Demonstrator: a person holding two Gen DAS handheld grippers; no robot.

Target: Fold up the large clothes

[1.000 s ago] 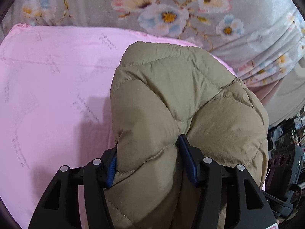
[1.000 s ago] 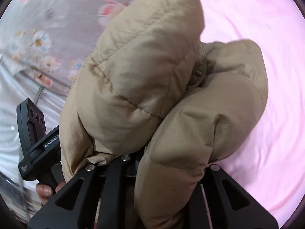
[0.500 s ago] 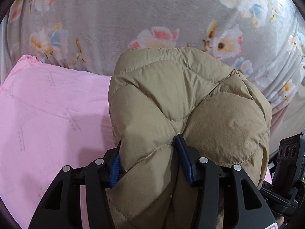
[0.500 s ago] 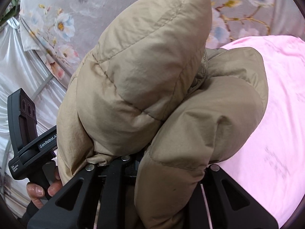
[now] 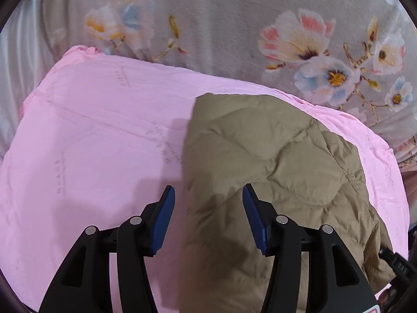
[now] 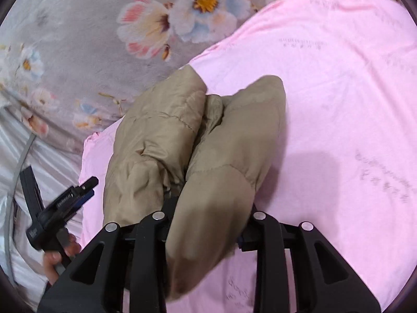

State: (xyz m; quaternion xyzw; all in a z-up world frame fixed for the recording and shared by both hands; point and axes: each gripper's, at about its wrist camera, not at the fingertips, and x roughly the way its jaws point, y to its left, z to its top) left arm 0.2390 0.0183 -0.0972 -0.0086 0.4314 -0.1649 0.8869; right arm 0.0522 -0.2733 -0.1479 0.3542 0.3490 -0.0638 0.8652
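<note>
Where tan quilted jacket point(image 5: 273, 156) lies bunched, left jaws apart; right jaws' state unclear.

Bystander items: bedding only.
Pink quilt point(image 5: 86, 140) lies spread flat, faint stitched pattern lines across it, a ruffled corner at upper left in left wrist view. Grey floral sheet point(image 5: 229, 34) runs under and beyond the quilt's far edge; pink, white and blue blossoms printed on it. White satin fabric point(image 6: 49, 161), pleated, borders the sheet at left in right wrist view.
</note>
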